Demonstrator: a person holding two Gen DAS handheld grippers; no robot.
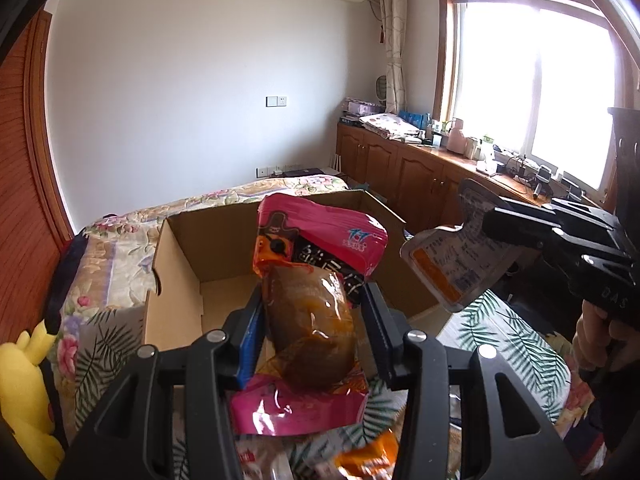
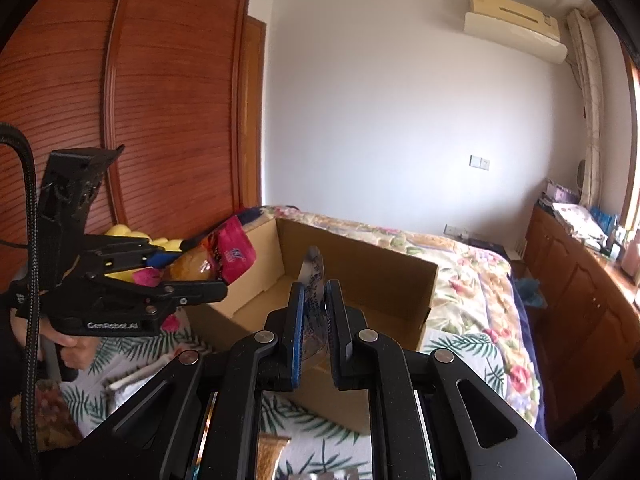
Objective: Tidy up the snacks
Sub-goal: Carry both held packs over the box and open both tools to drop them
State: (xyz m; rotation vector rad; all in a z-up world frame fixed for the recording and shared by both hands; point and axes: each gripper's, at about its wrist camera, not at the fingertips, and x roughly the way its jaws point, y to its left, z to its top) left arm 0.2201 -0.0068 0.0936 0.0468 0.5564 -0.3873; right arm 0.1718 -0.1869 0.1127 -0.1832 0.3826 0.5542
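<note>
Left gripper [image 1: 312, 320] pinches a pink snack packet [image 1: 316, 280] above the open cardboard box [image 1: 180, 248]. Right gripper [image 2: 316, 312] clamps a flat silver pouch [image 2: 314, 276] edge-on, just beside the box.

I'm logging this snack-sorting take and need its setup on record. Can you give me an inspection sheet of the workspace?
Surface: bed with floral cover.
Job's things: open cardboard box on the bed, visible floor bare; pink snack pack; silver pouch.
Clutter: more packets on the cover near the camera; yellow plush at the bed's edge.
Grippers: left gripper shut on the pink snack pack; right gripper shut on the silver pouch, both near the box.
Cables: braided black cable by the left gripper.
Surroundings: wooden wardrobe, window, cabinets, air conditioner.
</note>
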